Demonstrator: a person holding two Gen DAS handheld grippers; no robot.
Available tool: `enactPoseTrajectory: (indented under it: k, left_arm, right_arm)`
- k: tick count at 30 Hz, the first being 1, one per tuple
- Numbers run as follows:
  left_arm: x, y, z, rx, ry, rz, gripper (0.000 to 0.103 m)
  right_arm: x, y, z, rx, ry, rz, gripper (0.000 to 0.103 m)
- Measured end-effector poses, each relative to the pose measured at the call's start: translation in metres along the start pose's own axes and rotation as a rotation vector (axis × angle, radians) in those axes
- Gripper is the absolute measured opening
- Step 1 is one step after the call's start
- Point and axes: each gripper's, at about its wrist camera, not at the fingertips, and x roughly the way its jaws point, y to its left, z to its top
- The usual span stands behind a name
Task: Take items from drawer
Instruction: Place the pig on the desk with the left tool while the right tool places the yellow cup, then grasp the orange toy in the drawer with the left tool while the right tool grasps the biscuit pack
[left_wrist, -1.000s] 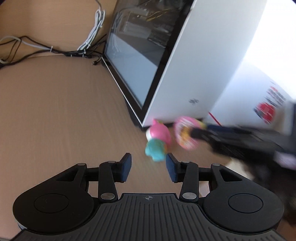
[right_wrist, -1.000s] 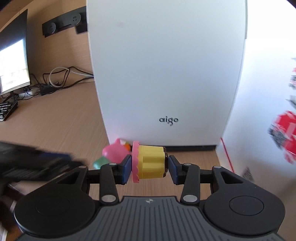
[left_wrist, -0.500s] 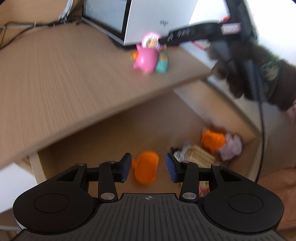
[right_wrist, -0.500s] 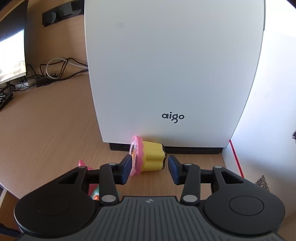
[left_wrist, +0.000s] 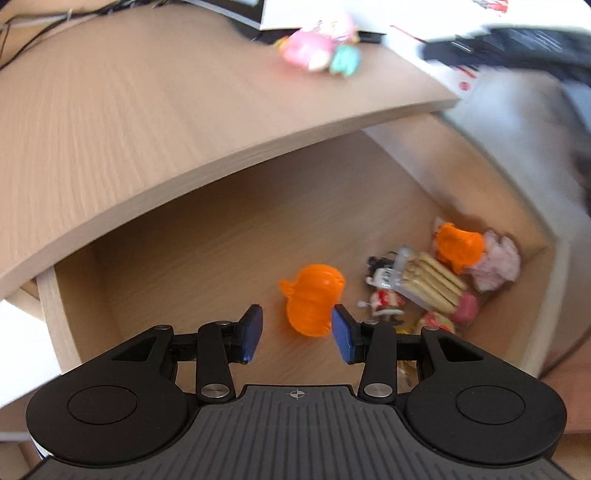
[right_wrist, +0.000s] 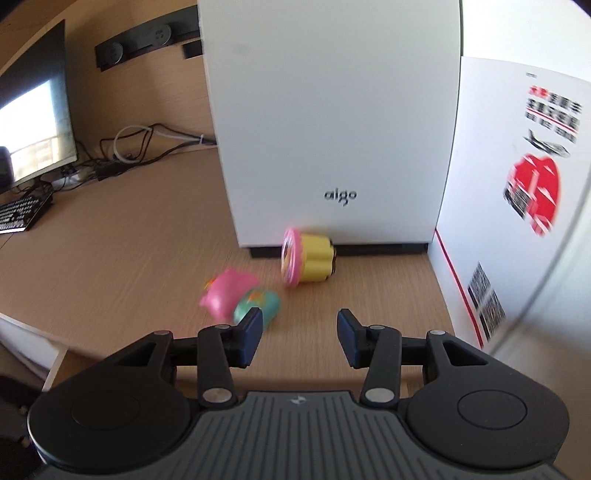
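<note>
Meanwhile, the left gripper (left_wrist: 297, 332) hangs over the open drawer (left_wrist: 59, 314) with its jaws parted and nothing clamped, an orange toy (left_wrist: 312, 301) lying on the drawer floor between the blue pads.

Up on the desk (right_wrist: 110, 240), the right gripper (right_wrist: 300, 332) has just been opening its jaws, which stand apart and empty; the yellow cupcake toy (right_wrist: 308, 258) with its pink frosting lies on its side just ahead, against the foot of the white computer case (right_wrist: 332, 110). A pink pig toy (right_wrist: 225, 291) and a teal toy (right_wrist: 258, 304) touch each other beside it. Biscuits (left_wrist: 430, 282), a second orange toy (left_wrist: 458, 247) and small figures crowd the drawer's far corner.
</note>
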Motion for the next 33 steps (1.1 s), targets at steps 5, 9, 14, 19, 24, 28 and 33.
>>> enactPoseTrajectory:
  k: [5,9,14,19,24,28,33]
  left_arm:
    - [0.032,0.008,0.009,-0.069,0.056,-0.004,0.045]
    - [0.05,0.008,0.011,-0.109,0.095,-0.011,0.045]
    - [0.062,-0.001,0.009,-0.082,0.093,-0.006,0.036]
    - [0.066,-0.005,0.004,-0.084,0.146,-0.015,0.011]
    - [0.046,0.002,-0.005,-0.111,0.131,-0.055,0.009]
    - [0.018,0.009,-0.014,-0.129,0.089,-0.071,0.009]
    - [0.001,0.013,-0.019,-0.157,0.057,-0.07,0.008]
  right_arm:
    - [-0.014,0.004,-0.031,-0.015,0.094,0.023,0.047]
    - [-0.019,0.001,-0.053,-0.008,0.16,0.013,0.047]
    - [-0.019,-0.003,-0.074,-0.051,0.277,0.056,0.048]
    - [-0.01,0.015,-0.095,-0.148,0.402,0.148,0.048]
    - [0.018,0.044,-0.108,-0.273,0.514,0.157,0.048]
    - [0.042,0.057,-0.113,-0.318,0.577,0.132,0.047]
    - [0.054,0.064,-0.112,-0.344,0.602,0.101,0.039]
